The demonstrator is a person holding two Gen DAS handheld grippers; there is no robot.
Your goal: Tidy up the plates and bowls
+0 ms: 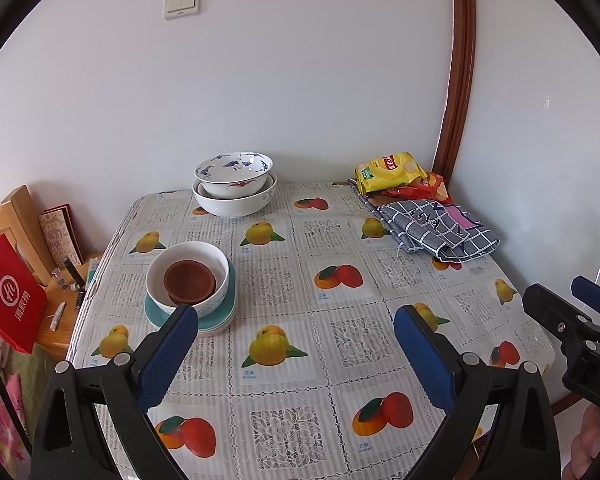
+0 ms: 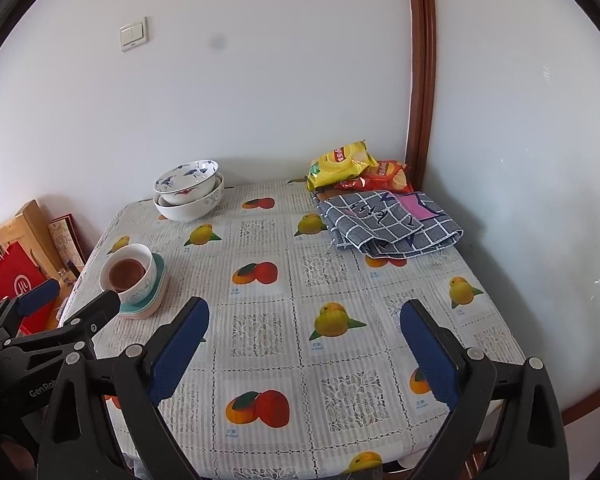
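On the left of the tabletop (image 1: 284, 364), a brown bowl (image 1: 189, 282) sits inside a white bowl (image 1: 188, 276) on a teal plate (image 1: 216, 318). Far back, a blue-painted bowl (image 1: 234, 174) sits in a bigger white bowl (image 1: 236, 202). The left hand-held gripper (image 1: 296, 344) and right hand-held gripper (image 2: 304, 340) are both wide open, holding nothing.

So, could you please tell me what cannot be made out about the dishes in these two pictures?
- Plates under the white bowl: both views; the bowl and the teal plate hide how many are stacked.
- Brown bowl: both views; its underside sits hidden inside the white bowl.
- Larger white bowl at the back: both views; the blue-patterned bowl nested in it hides its inside.
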